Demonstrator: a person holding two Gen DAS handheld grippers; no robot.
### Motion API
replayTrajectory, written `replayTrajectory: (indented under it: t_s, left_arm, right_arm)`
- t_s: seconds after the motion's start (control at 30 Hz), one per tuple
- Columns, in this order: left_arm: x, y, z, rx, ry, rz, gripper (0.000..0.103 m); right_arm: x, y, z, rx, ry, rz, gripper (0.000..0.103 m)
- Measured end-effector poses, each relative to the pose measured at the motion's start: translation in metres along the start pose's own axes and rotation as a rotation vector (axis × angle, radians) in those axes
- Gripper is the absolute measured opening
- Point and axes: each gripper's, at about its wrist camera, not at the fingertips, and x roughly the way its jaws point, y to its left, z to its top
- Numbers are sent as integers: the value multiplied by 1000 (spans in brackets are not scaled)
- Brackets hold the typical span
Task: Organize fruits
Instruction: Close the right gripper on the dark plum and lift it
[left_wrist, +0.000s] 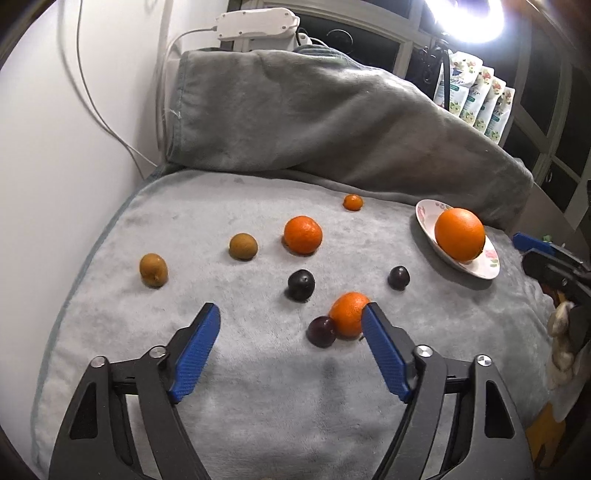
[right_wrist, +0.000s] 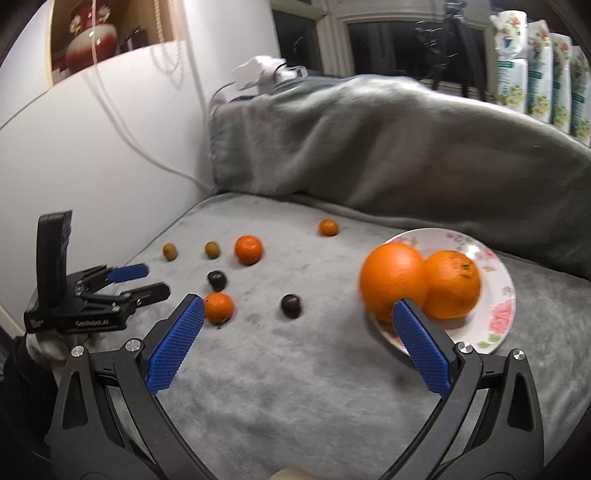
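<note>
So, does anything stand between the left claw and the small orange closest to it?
Nothing blocks it. The near orange lies just beyond the open left claw, behind its right finger tip, but a dark plum touches the orange's left side.

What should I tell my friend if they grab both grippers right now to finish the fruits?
Left gripper: open, empty, over the grey blanket, close to the front mandarin.
Right gripper: open, empty, by the near edge of the plate.
Done: two big oranges are on the plate.
Left: all loose on the blanket are three mandarins, three dark plums and two brown kiwis. The front plum touches the front mandarin.
</note>
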Motion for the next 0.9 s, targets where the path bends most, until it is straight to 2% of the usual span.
replayTrajectory:
  t_s: [0.2, 0.23, 0.33, 0.4, 0.53, 0.63, 0.9]
  left_arm:
    - [7, -1, -10, 15, 39, -45, 59]
    - [8, -2, -11, 17, 44, -50, 57]
    - [10, -2, -14, 18, 55, -67, 54]
    - [12, -3, -15, 24, 64, -78, 53]
    - [17, -7, -16, 51, 78, -90, 46]
    - [24, -10, -18, 79, 93, -93, 40]
    - [39, -19, -20, 150, 130, -71, 37]
  right_arm:
    - [25, 11, 0, -23, 60, 67, 95]
    - [29, 12, 0, -24, 69, 70, 94]
    - [42, 14, 0, -32, 99, 85, 84]
    - [52, 13, -1, -27, 121, 94, 82]
    - [68, 15, -4, -38, 166, 88, 70]
    - [76, 15, -7, -38, 185, 80, 65]
    - [93, 13, -10, -61, 210, 13, 50]
